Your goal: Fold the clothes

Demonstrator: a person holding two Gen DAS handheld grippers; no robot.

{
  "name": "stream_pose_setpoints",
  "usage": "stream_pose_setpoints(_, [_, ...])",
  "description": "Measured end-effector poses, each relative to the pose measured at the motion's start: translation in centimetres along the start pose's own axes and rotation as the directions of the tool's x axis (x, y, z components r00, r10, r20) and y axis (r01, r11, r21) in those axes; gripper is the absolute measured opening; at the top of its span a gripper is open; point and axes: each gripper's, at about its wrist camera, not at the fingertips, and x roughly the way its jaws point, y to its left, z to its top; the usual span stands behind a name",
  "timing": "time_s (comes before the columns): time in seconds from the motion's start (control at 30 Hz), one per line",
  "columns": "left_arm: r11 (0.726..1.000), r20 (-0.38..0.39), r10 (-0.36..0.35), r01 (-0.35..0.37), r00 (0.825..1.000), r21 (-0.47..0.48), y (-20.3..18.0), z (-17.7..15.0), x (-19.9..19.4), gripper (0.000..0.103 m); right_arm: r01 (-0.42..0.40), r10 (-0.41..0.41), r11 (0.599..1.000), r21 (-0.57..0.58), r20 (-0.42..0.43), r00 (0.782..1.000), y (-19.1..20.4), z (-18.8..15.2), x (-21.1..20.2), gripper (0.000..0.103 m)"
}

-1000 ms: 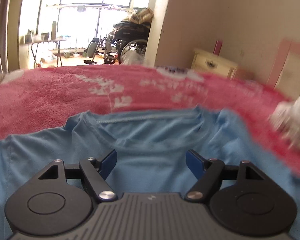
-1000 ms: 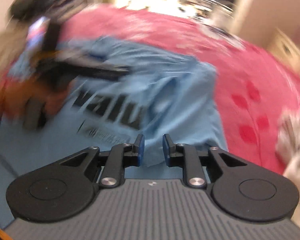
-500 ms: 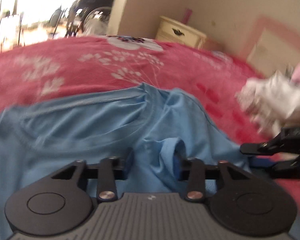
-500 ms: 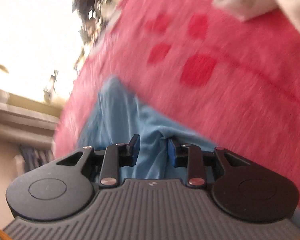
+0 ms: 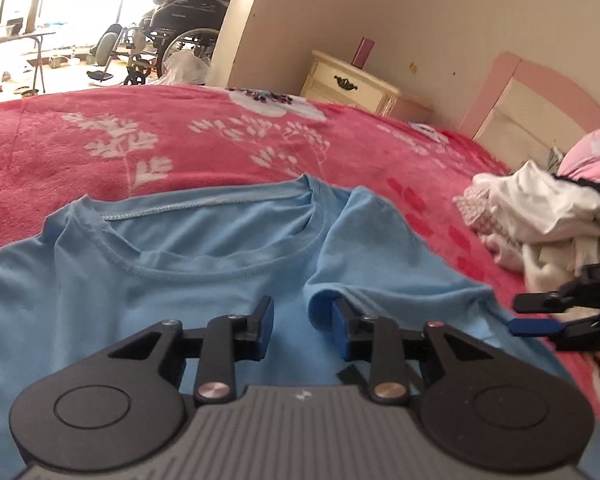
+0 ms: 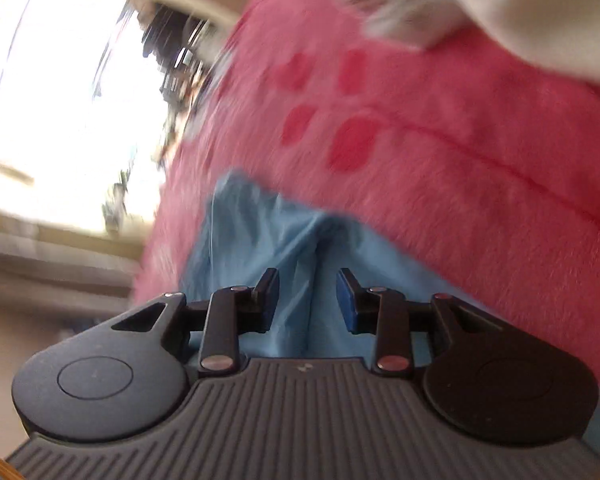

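A light blue T-shirt (image 5: 160, 272) lies flat on the red bedspread (image 5: 204, 136), collar away from me. My left gripper (image 5: 302, 320) is open just above the shirt below the collar, with a raised fold of the right sleeve next to its right finger. My right gripper (image 6: 307, 294) is open over the shirt's right edge (image 6: 268, 236), a fabric ridge between its fingers. It also shows at the right edge of the left wrist view (image 5: 540, 314), rolled on its side beside the shirt.
A heap of white and pink clothes (image 5: 540, 216) lies on the bed to the right; it also shows in the right wrist view (image 6: 500, 8). A cream nightstand (image 5: 352, 84) and a pink headboard (image 5: 532, 96) stand behind. A wheelchair (image 5: 180, 28) is in the far room.
My left gripper swung right from the collar to the right sleeve and its jaws narrowed. My right gripper turned onto the shirt's right edge and its jaws widened.
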Motion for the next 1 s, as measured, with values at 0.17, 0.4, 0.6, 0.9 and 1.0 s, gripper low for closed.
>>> stream_pose_setpoints(0.17, [1.000,0.002,0.025,-0.025,1.000,-0.005,0.1,-0.6,0.4,0.024,0.106,-0.121,0.853,-0.510,0.003,0.993,6.2,-3.1,0.7,0.031])
stream_pose_setpoints(0.4, [1.000,0.048,-0.009,0.010,0.999,-0.018,-0.6,-0.4,-0.3,0.004,0.141,-0.163,0.777,-0.613,0.021,0.986,7.8,-2.7,2.3,0.002])
stream_pose_setpoints(0.6, [1.000,0.018,-0.031,0.030,0.999,0.006,-0.2,-0.5,-0.6,0.005,0.098,-0.095,0.830,-0.548,0.034,0.995,6.7,-2.7,-0.7,0.002])
stream_pose_setpoints(0.9, [0.998,-0.050,-0.013,0.016,0.999,0.057,1.4,0.2,-2.5,0.053,-0.018,-0.052,0.889,-0.457,-0.141,0.989,4.6,-3.3,0.5,0.031])
stream_pose_setpoints(1.0, [0.999,-0.019,0.004,-0.003,1.000,0.048,1.4,2.3,-2.8,0.054,-0.094,0.084,0.971,-0.221,-0.052,0.995,1.8,-1.1,-0.8,0.033])
